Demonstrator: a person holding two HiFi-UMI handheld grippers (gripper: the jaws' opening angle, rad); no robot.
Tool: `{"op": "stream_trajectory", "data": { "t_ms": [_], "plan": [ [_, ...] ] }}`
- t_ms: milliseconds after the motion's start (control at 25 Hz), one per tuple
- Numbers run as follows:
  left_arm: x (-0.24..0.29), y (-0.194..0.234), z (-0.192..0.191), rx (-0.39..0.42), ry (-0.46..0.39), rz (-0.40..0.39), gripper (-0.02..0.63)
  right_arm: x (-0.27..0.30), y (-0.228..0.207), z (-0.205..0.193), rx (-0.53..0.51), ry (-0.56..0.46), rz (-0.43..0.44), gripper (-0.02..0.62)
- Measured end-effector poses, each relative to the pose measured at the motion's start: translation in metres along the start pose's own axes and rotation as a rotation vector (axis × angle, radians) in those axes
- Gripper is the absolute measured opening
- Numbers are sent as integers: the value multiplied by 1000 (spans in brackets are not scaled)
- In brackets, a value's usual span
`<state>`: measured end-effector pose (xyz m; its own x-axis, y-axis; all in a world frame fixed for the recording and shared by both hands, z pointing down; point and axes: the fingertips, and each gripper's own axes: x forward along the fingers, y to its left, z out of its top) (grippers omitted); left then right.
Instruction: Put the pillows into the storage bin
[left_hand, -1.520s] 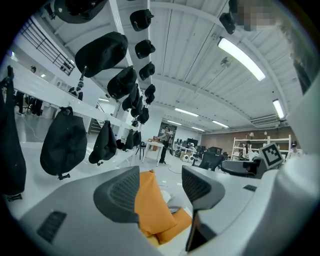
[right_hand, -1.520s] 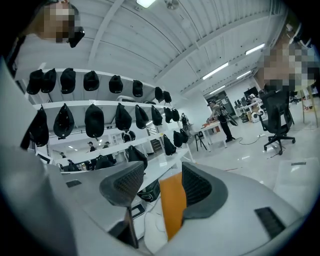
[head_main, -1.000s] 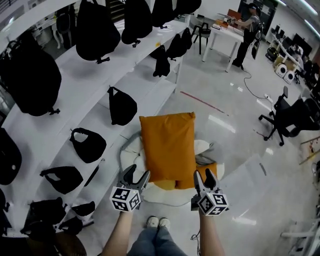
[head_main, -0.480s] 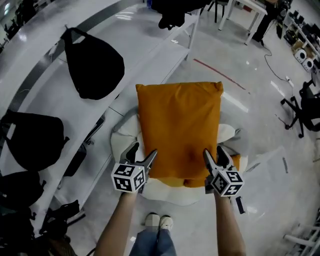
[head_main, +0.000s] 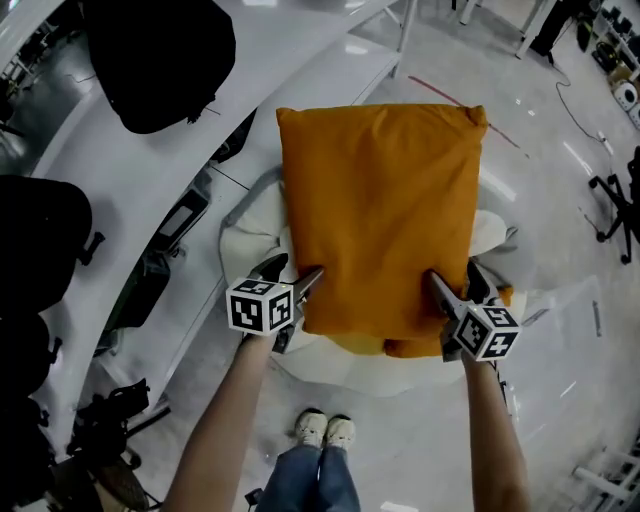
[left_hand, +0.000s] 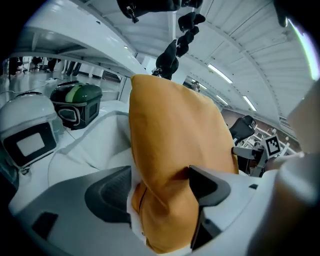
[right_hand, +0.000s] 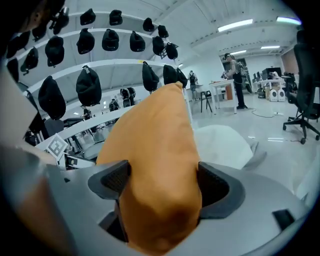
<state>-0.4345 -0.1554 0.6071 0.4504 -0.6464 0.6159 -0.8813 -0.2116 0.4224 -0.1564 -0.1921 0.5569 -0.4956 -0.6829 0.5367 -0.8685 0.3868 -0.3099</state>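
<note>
Looking down past a long white shelf on the left, loaded with black bags, onto a pale floor. Finding next a big orange pillow, laid flat over a white bin on that floor and covering most of its mouth. Spotting a second orange pillow peeking out from under the near edge, lower in the bin.

Meeting the left claw at the top pillow's near left corner and the right claw at its near right corner, one on either side. Reading both as spread wide, having just been opening, each with a corner of the pillow between its jaws.

Seeing, along the left claw, orange cloth filling the gap, dented against one pad and just beside the other. Seeing, along the right claw, the pillow's plump edge bulging through the gap and touching both pads without being pinched thin.
</note>
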Motion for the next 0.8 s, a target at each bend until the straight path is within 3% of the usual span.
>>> {"op": "stream_trajectory", "data": {
  "t_ms": [160, 440, 560, 800],
  "plan": [
    [14, -3, 3, -16, 21, -27, 333, 20, 3, 0, -4, 48, 22, 386],
    [10, -21, 8, 44, 70, -20, 136, 10, 18, 0, -43, 62, -10, 202],
    [-14, -33, 17, 61, 41, -10, 79, -11, 37, 14, -57, 23, -33, 150],
    [-85, -89, 37, 95, -21, -41, 60, -99, 67, 32, 2, -53, -85, 77]
  ]
}}
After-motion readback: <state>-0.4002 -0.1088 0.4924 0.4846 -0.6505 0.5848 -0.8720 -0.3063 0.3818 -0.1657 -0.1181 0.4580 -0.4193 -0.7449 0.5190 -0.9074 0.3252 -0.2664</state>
